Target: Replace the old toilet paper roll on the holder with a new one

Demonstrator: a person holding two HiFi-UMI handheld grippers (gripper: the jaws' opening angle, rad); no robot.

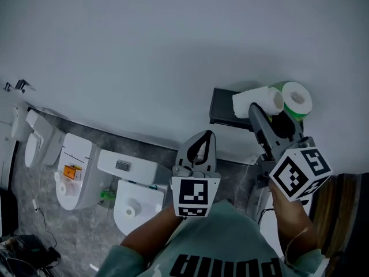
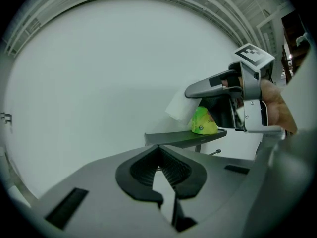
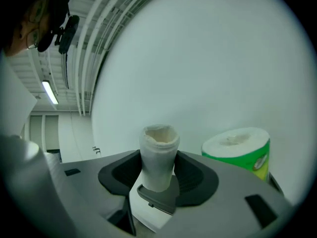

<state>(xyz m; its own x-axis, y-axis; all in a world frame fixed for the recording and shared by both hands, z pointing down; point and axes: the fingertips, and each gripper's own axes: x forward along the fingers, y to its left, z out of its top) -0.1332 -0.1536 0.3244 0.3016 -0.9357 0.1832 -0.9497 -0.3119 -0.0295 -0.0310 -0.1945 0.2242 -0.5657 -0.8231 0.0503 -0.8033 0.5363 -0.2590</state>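
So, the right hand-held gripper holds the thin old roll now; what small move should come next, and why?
Probably lower the old roll onto the bare part of the dark shelf and release it. The right hand-held gripper is clamped on it just beside the green-wrapped new roll on that shelf, so freeing it there seems the shortest way to the new roll.

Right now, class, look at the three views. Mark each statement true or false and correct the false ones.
1. The right tongs grip a thin white roll. True.
2. The left tongs hold the green-wrapped roll. False: they hold nothing; that roll stands on the dark shelf.
3. The green-wrapped roll stands upright, its flat end up. True.
4. The thin white roll lies flat on the dark shelf. False: it is held between the right tongs' jaws, beside the green-wrapped roll.
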